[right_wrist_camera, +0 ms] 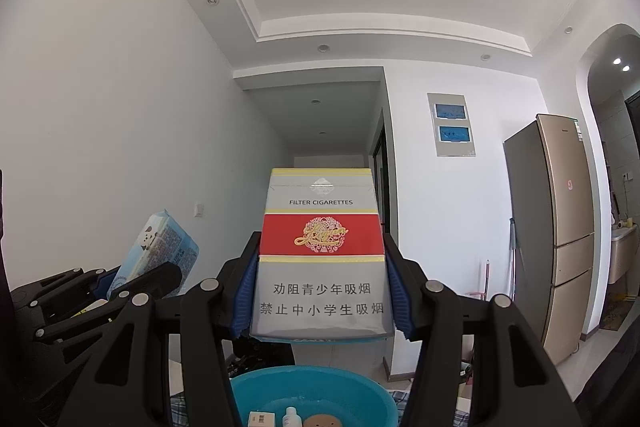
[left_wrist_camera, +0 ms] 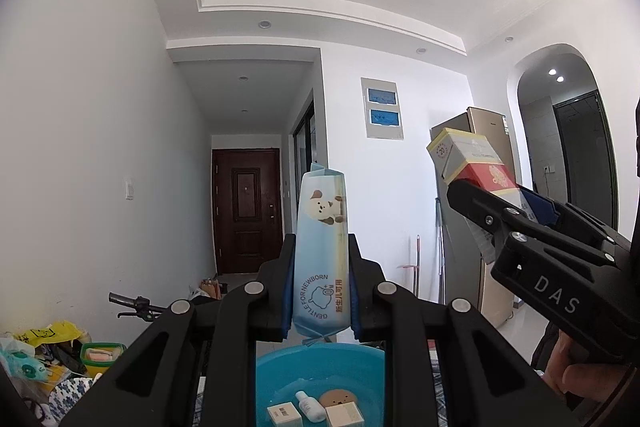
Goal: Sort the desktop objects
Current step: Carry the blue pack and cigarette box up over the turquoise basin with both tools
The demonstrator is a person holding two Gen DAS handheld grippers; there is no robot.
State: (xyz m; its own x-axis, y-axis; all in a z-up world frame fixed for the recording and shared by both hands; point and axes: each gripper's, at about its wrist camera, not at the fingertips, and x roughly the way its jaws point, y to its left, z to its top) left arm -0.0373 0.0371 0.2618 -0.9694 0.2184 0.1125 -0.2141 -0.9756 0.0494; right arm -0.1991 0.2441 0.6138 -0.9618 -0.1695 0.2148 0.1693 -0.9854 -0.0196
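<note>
Two black hand-held grippers up: left gripper [left_wrist_camera: 322, 291] clamps a slim blue wet-wipes pack [left_wrist_camera: 320, 255], right gripper [right_wrist_camera: 320, 291] clamps a red-and-grey cigarette carton [right_wrist_camera: 320, 251], both above the blue plastic basin [left_wrist_camera: 276, 367].

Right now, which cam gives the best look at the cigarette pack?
Right wrist view: the cigarette pack faces the lens front-on, centred between the right gripper fingers, print legible. The left wrist view shows the same pack only obliquely at the right edge, top and one side visible, its lower part hidden by the fingers.

Gold fridge [right_wrist_camera: 568, 227] right; brown door [left_wrist_camera: 246, 211] down hallway.
</note>
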